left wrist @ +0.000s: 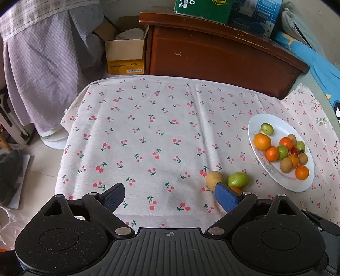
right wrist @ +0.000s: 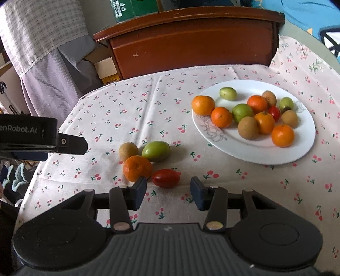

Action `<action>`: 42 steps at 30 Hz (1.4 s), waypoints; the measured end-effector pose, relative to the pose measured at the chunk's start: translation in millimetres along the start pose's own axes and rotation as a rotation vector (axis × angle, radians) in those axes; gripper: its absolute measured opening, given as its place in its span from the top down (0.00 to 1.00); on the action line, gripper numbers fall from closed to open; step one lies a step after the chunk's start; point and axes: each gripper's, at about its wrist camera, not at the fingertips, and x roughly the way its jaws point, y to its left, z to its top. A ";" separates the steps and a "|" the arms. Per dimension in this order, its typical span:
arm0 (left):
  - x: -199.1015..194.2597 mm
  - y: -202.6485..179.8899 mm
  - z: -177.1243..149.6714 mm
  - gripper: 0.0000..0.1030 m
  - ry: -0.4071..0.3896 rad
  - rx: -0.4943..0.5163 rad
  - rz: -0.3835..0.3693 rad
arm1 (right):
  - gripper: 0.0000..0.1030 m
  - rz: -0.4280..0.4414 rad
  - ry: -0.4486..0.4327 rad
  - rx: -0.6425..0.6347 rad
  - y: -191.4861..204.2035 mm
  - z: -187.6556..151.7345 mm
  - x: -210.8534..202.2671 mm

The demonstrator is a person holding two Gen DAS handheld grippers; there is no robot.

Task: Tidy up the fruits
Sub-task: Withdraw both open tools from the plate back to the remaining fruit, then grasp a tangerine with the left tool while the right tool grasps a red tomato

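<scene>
I had 4 loose fruits left at lower centre, the plate point(right wrist: 255, 155) already loaded. My right gripper point(right wrist: 169, 191) stood part-spread, pinching nothing, just short of the red tomato point(right wrist: 166, 178); next it needed to straddle it. The left gripper point(left wrist: 170, 196) was spread wide and empty.

Cherry-print tablecloth point(left wrist: 148, 131) drapes the table; behind it a brown wooden cabinet point(left wrist: 212, 53), an open cardboard box point(left wrist: 125, 51) to its left, a green carton point(left wrist: 201, 8) on top.

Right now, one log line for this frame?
left gripper: open, empty | right gripper: open, behind red tomato | loose on cloth: four fruits | plate: filling
</scene>
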 end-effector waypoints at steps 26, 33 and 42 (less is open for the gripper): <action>32.7 -52.3 -29.3 0.12 0.018 0.095 -0.103 | 0.72 -0.068 0.012 0.118 -39.8 -8.2 -23.8; 39.7 -60.6 -30.3 0.24 -0.001 0.083 -0.108 | 0.72 -0.071 0.009 0.155 -45.3 -9.8 -27.5; 40.6 -58.2 -28.9 0.61 -0.024 0.084 -0.128 | 0.72 -0.070 0.008 0.170 -45.8 -10.0 -28.1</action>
